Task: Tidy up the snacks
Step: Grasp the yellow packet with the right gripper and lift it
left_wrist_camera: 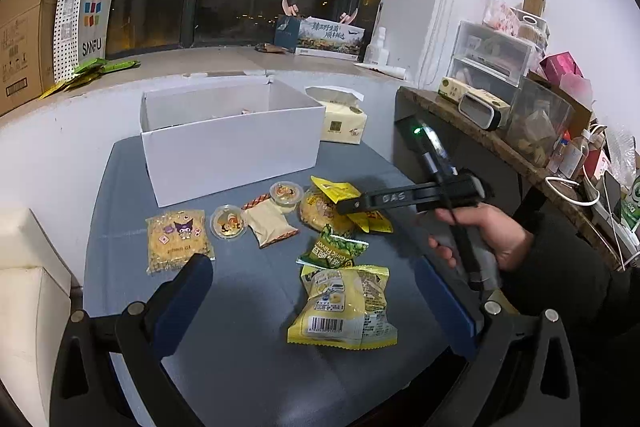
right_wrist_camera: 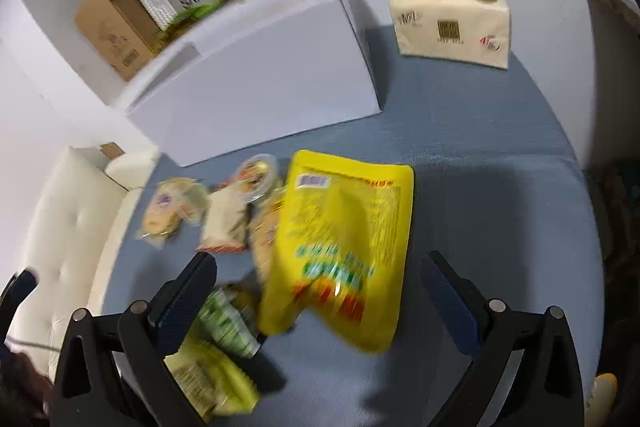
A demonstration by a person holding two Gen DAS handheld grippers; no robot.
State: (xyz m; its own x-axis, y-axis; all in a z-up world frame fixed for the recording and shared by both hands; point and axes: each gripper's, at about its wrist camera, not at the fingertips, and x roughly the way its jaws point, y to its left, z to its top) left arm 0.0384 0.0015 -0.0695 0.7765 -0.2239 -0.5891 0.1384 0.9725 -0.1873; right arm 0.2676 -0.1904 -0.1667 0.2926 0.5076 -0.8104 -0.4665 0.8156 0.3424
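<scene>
Centre of right wrist view: yellow pouch [right_wrist_camera: 340, 247] between spread jaws of right gripper [right_wrist_camera: 316, 291], apparently ungripped. Light, crinkly, slippery; pinch sealed edge. White box [left_wrist_camera: 232, 143] behind. Left gripper [left_wrist_camera: 320, 291] jaws wide, empty, above worktop [left_wrist_camera: 248, 367].

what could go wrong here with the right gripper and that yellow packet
The right gripper has its jaws wide open either side of the yellow packet, which overlaps a round biscuit pack; closing may pinch both or miss. The right wrist view is blurred, suggesting fast motion, so a grip could land off-centre. The white box has a tall front wall that the packet might hit.
</scene>
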